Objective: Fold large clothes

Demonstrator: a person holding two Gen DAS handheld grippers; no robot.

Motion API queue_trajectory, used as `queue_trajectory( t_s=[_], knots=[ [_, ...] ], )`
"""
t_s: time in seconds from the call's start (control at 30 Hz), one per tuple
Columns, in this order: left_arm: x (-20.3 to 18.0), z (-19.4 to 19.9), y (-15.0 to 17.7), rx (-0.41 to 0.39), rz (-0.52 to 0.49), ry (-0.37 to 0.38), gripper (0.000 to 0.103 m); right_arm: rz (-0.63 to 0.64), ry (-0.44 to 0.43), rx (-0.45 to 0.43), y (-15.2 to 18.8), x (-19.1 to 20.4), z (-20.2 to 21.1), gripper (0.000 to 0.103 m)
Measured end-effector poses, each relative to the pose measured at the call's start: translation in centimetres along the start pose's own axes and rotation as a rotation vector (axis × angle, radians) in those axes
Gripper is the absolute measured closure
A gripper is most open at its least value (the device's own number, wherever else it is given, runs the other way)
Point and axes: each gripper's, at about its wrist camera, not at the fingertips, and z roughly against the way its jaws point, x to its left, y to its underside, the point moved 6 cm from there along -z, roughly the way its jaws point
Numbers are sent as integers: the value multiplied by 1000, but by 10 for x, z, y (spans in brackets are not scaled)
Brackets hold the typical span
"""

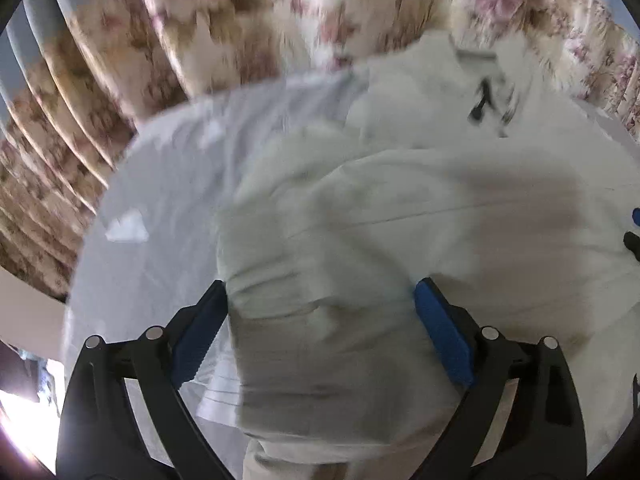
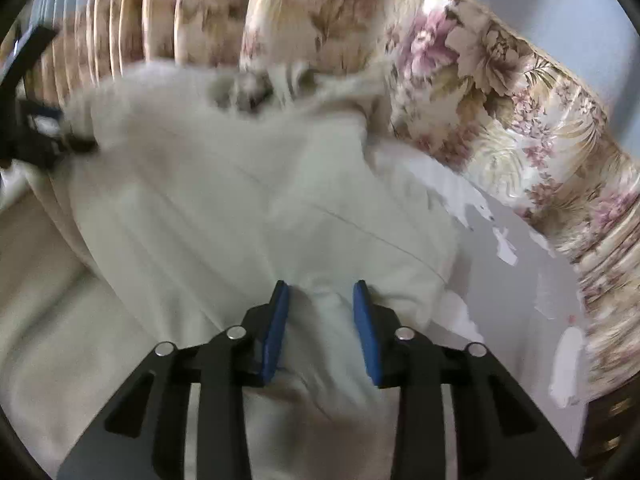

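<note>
A large white garment [image 1: 400,208] with a small black print near its top lies bunched on a pale grey sheet [image 1: 160,200]. My left gripper [image 1: 320,292] is open wide, and a thick fold of the garment lies between its blue pads [image 1: 440,332]. In the right wrist view the same garment [image 2: 240,200] spreads ahead. My right gripper [image 2: 320,292] has its jaws partly apart, with a ridge of the cloth between the blue pads [image 2: 276,332]. The left gripper [image 2: 44,136] shows at the far left edge there. Both views are blurred by motion.
Floral cushions [image 1: 240,20] of a sofa back curve behind the sheet, and also show in the right wrist view [image 2: 500,100]. The grey sheet [image 2: 520,280] has white patches at the right. A cream surface [image 2: 40,300] lies at the lower left.
</note>
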Motion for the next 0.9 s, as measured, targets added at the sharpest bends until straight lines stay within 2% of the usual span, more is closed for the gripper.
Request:
queue_trajectory(
  t_s=[0.07, 0.13, 0.2, 0.27, 0.33, 0.4, 0.5, 0.6, 0.7, 0.8, 0.9],
  knots=[
    [7, -13, 8, 33, 33, 53, 3, -27, -23, -4, 0, -7, -1, 70],
    [16, -18, 8, 51, 92, 111, 3, -10, -4, 5, -4, -8, -3, 70],
    [20, -14, 8, 49, 92, 88, 3, -5, -4, 20, -10, -7, -1, 70],
    [19, -1, 9, 20, 61, 58, 4, -54, -54, 4, -13, -10, 10, 69],
    [18, 15, 12, -17, 30, 36, 4, -137, -115, -43, -17, -22, 28, 61],
    [21, 30, 12, -50, 21, 38, 4, -196, -124, -75, -20, -35, 38, 56],
    [24, 53, 4, -114, 43, 89, 3, -261, -119, -120, -26, -51, 48, 56],
    [21, 55, -8, -137, 43, 90, 3, -261, -92, -106, -34, -52, 39, 56],
    [20, 33, -21, -111, 17, 41, 3, -229, -71, -59, -37, -44, 17, 56],
    [25, 3, -22, -47, -6, -17, 3, -185, -33, 6, -32, -40, -6, 56],
    [30, -14, -19, 5, 21, 48, 3, -169, -41, 43, -27, -37, -15, 57]
  ],
)
